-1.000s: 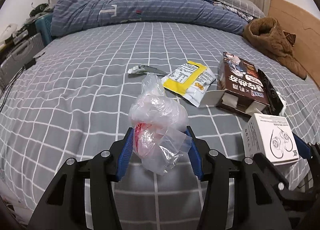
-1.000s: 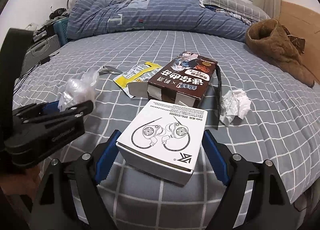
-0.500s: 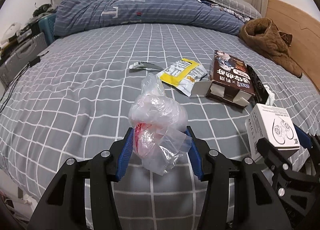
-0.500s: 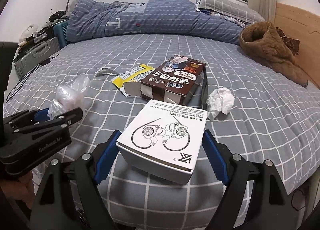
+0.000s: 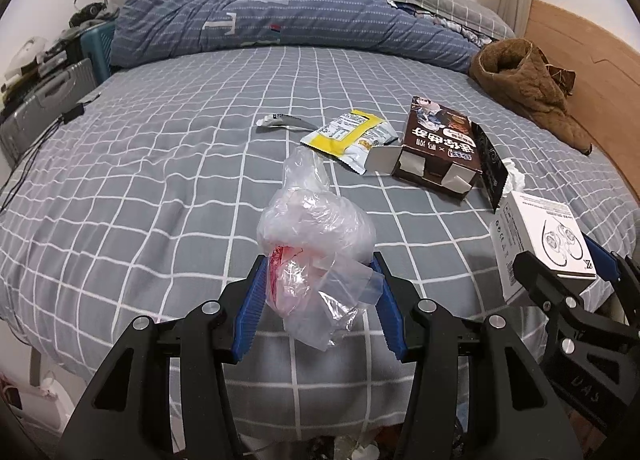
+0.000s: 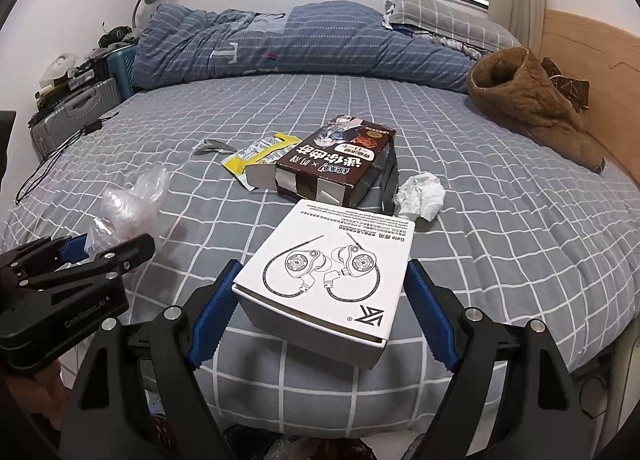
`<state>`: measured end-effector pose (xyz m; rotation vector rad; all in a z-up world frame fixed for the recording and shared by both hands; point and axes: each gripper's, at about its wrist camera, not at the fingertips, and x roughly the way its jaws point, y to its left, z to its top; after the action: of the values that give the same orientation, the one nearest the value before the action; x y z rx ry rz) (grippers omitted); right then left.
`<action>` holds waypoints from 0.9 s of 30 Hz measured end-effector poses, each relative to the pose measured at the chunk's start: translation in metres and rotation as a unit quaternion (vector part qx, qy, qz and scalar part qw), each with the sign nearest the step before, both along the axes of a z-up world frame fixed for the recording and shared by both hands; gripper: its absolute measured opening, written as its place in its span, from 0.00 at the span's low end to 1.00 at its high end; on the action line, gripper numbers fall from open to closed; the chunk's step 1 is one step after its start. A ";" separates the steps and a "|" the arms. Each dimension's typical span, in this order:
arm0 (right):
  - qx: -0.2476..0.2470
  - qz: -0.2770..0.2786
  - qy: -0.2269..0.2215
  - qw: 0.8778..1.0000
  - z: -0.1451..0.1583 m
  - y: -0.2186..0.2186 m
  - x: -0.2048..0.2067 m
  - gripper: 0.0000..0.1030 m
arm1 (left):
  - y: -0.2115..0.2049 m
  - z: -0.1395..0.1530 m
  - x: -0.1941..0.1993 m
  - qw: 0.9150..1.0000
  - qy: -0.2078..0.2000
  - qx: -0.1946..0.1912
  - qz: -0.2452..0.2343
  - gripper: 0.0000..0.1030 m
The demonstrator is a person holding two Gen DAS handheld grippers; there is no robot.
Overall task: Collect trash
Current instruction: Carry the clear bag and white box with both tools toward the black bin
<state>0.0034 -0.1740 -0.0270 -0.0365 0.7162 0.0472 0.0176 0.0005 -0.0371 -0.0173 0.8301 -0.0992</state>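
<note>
My left gripper [image 5: 318, 292] is shut on a crumpled clear plastic bag [image 5: 316, 236] and holds it above the bed's near edge; the bag also shows in the right wrist view [image 6: 132, 203]. My right gripper [image 6: 320, 300] is shut on a white earphone box [image 6: 332, 268], which also shows in the left wrist view [image 5: 540, 240]. On the grey checked bed [image 6: 500, 227] lie a brown carton [image 6: 336, 159], a yellow snack wrapper [image 6: 260, 151], a crumpled white tissue [image 6: 420, 195] and a small grey wrapper [image 6: 210, 145].
A rolled blue duvet [image 6: 300, 43] and a pillow [image 6: 444, 19] lie at the far side. A brown coat [image 6: 532, 107] lies at the right by the wooden headboard [image 6: 600, 71]. A grey suitcase [image 6: 68, 119] and clutter stand left of the bed.
Both grippers have drawn back from the bed towards its near edge, each keeping its hold. The trash on the bed has not moved.
</note>
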 end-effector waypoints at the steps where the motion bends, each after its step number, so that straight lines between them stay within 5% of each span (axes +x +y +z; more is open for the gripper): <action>1: 0.001 -0.001 -0.001 1.000 0.001 -0.001 -0.002 0.76 | 0.000 0.002 -0.003 1.000 -0.002 0.000 0.000 0.48; 27: 0.001 0.001 -0.014 1.000 0.029 -0.009 -0.058 0.76 | -0.005 0.014 -0.071 1.000 -0.005 0.006 -0.011 0.48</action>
<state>-0.0541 -0.1834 0.0018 -0.0367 0.6885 0.0495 -0.0539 -0.0047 -0.0227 0.0025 0.8219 -0.1148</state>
